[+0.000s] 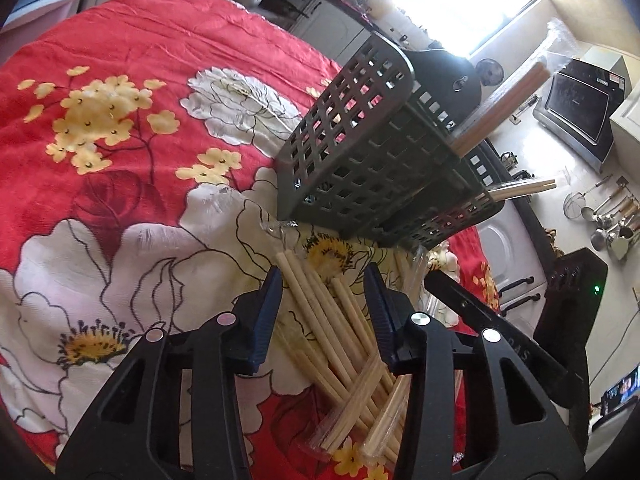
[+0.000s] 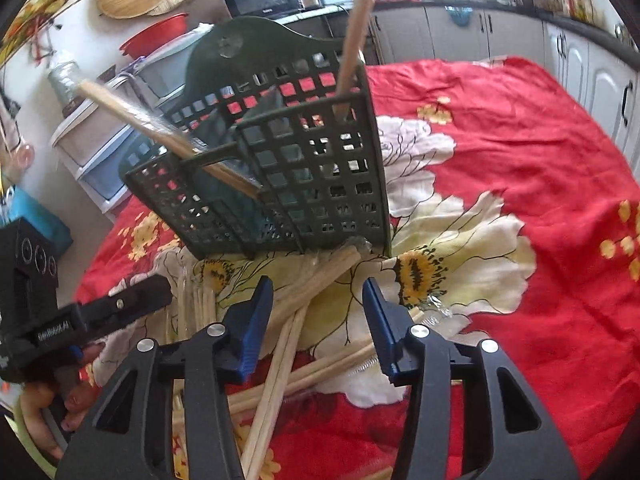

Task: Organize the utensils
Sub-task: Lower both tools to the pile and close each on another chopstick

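Observation:
A dark perforated utensil holder (image 1: 360, 160) stands on the red flowered cloth, with chopsticks (image 1: 500, 108) sticking out of its compartments. It also shows in the right wrist view (image 2: 288, 168), with wrapped chopsticks (image 2: 160, 124) leaning out. A pile of pale chopsticks (image 1: 332, 328), some in clear wrappers, lies on the cloth in front of it. My left gripper (image 1: 324, 280) is open and empty just above the pile. My right gripper (image 2: 318, 288) is open and empty over crossed chopsticks (image 2: 288, 340). The right gripper's body (image 1: 500, 332) shows at the right of the left wrist view.
The red flowered cloth (image 1: 120, 80) covers the table. The left gripper (image 2: 80, 324) and the hand holding it sit at the left of the right wrist view. A microwave (image 1: 576, 108) and hanging ladles (image 1: 612, 220) are beyond the table. White cabinets (image 2: 580, 72) stand behind it.

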The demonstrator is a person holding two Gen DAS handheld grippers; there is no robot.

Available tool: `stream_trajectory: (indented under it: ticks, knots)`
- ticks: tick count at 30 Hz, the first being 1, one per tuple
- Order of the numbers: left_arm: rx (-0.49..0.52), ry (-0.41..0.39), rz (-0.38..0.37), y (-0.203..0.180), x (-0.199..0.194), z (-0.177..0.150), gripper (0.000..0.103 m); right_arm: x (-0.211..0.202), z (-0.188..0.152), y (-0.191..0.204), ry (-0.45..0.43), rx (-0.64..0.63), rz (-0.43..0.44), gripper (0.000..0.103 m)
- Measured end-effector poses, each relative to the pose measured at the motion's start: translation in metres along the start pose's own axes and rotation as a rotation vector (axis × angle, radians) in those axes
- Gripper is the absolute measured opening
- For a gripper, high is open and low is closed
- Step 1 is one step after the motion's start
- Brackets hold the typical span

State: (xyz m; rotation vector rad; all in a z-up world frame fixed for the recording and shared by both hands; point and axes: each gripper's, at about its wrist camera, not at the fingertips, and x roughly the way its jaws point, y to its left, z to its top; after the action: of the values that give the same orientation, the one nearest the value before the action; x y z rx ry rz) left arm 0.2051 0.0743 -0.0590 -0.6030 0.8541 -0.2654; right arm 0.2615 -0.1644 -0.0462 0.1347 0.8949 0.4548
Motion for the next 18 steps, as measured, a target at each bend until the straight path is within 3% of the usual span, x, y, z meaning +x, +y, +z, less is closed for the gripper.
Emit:
stream_trajectory:
  ticks: [8,18]
  knots:
    - [-0.045,0.066,-0.016,0.011,0.016,0.01,0.035,0.02,0.008,-0.01,0.053,0.096,0.048,0.036]
    - [-0.082,0.063,-0.023,0.018,0.025,0.018,0.021,0.024,0.011,-0.023,0.05,0.178,0.096,0.023]
